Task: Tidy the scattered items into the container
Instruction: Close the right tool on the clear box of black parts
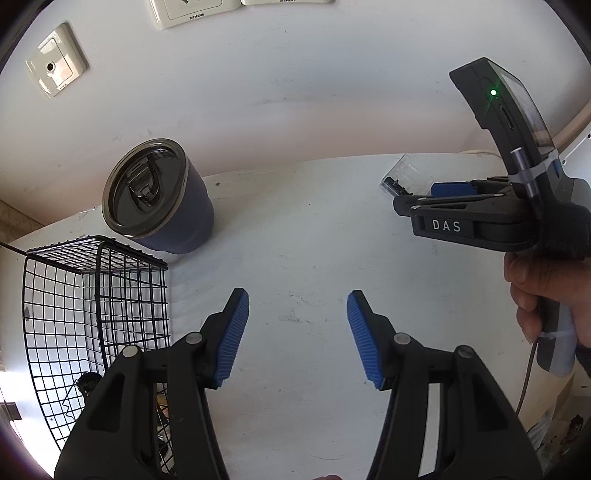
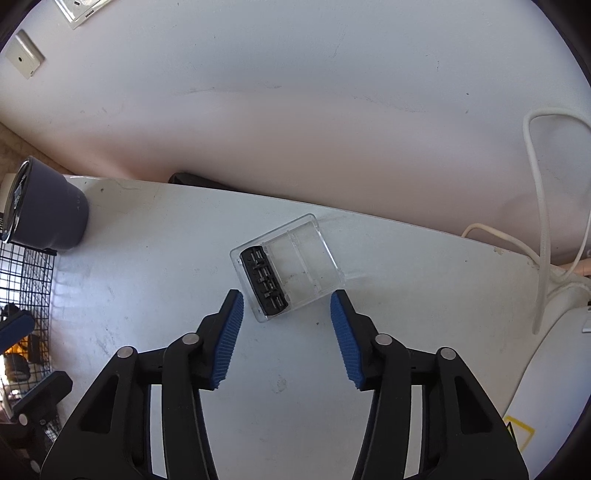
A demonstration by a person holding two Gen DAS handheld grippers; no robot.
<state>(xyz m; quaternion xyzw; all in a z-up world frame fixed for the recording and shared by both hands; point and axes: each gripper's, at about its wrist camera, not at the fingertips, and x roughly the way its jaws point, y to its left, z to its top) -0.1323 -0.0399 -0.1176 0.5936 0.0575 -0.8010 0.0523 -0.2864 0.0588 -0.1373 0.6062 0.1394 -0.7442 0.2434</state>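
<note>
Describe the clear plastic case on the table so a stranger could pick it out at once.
Start at the white table against the wall. Toward its back edge, far from the wire basket and the dark blue tumbler, the clear plastic case lies flat just ahead of the open right gripper. It alone is see-through, with a black insert at one end.

The letters "DAS" stand in white on the black side of the right gripper [image 1: 410, 201], as the left wrist view shows it. The word "SIEMENS" stands in small dark letters on the bottom edge of a cream wall socket plate [image 1: 188, 11] at the top of that same view. A second cream plate [image 1: 288, 1] next to it has small print too, but it is cut off and cannot be read. In the right wrist view, a wall plate [image 2: 79, 9] at the top left has tiny dark print, too small to read.
</note>
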